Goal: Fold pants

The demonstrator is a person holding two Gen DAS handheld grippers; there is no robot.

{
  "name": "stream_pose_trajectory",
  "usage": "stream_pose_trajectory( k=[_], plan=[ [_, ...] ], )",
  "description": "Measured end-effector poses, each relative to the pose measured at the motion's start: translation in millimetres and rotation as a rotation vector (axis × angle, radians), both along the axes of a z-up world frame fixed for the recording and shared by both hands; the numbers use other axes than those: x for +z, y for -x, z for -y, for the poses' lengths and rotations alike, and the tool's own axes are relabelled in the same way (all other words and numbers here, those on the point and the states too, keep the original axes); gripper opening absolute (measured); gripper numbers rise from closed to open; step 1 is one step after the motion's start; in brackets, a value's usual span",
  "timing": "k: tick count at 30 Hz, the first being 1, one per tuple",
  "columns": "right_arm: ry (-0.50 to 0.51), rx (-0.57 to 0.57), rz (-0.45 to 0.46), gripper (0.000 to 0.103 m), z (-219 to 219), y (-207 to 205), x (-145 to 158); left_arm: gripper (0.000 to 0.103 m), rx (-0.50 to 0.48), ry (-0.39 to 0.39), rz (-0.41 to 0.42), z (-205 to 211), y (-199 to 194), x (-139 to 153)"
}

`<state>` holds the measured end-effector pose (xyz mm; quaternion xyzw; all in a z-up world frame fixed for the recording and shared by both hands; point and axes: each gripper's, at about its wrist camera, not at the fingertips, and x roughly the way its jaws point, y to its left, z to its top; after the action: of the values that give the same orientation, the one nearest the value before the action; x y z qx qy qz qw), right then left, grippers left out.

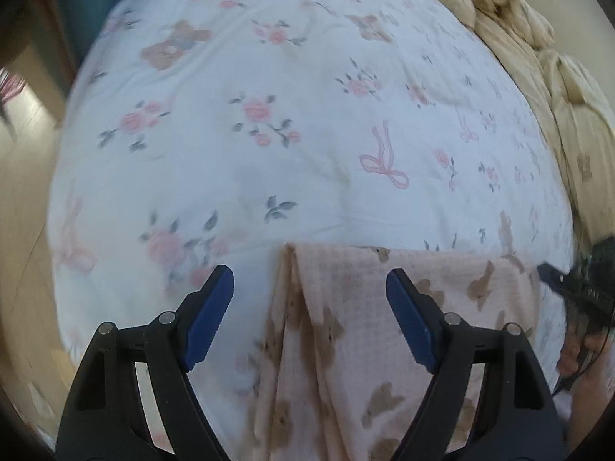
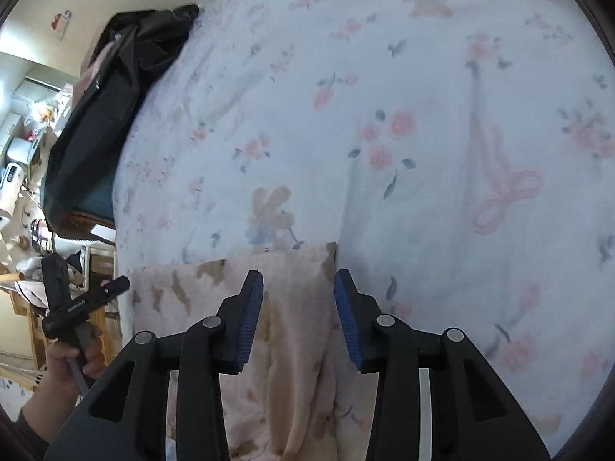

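Observation:
The pants (image 1: 365,330) are pink with brown bear prints and lie flat on the floral bedsheet (image 1: 269,123). Their far edge runs straight across, just beyond my fingers. My left gripper (image 1: 309,290) is open, its jaws wide apart above the left corner of that edge. In the right wrist view the pants (image 2: 292,345) lie under my right gripper (image 2: 299,288), which is open over the right corner. The left gripper (image 2: 82,303) also shows there at the far left, held by a hand.
A beige quilt (image 1: 538,65) is bunched along the bed's far right side. A black bag (image 2: 111,107) sits by the bed's left edge, with cluttered shelves (image 2: 23,146) beyond. Wooden floor (image 1: 23,207) lies left of the bed.

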<state>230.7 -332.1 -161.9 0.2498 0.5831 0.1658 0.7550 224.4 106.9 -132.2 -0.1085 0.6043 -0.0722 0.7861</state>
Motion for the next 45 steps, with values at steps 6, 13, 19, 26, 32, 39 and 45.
stream_pose_trajectory(
  k=[6, 13, 19, 26, 32, 39, 45],
  plan=[
    [0.009, 0.072, -0.011, 0.041, -11, -7, -19, 0.079, -0.129, -0.078, 0.025, 27, -11, -16],
    [-0.065, 0.073, 0.002, 0.037, 0, -7, -23, 0.022, -0.227, -0.019, 0.008, 34, -25, -18],
    [0.019, 0.196, 0.076, 0.002, -28, -8, -4, 0.003, -0.266, -0.013, 0.048, 37, -25, -1],
    [0.061, 0.116, 0.253, 0.0, -18, -26, 42, 0.003, -0.199, 0.038, 0.222, 21, -42, 39],
    [0.214, 0.26, 0.329, 0.0, -32, -5, 46, 0.005, -0.372, -0.045, 0.291, 38, -24, 48],
    [0.182, 0.308, 0.477, 0.0, -24, 29, 96, 0.004, -0.482, -0.039, 0.404, 32, 18, 98],
    [0.252, 0.411, 0.557, 0.0, -35, 81, 123, 0.004, -0.634, -0.08, 0.448, 30, 68, 107]
  ],
)
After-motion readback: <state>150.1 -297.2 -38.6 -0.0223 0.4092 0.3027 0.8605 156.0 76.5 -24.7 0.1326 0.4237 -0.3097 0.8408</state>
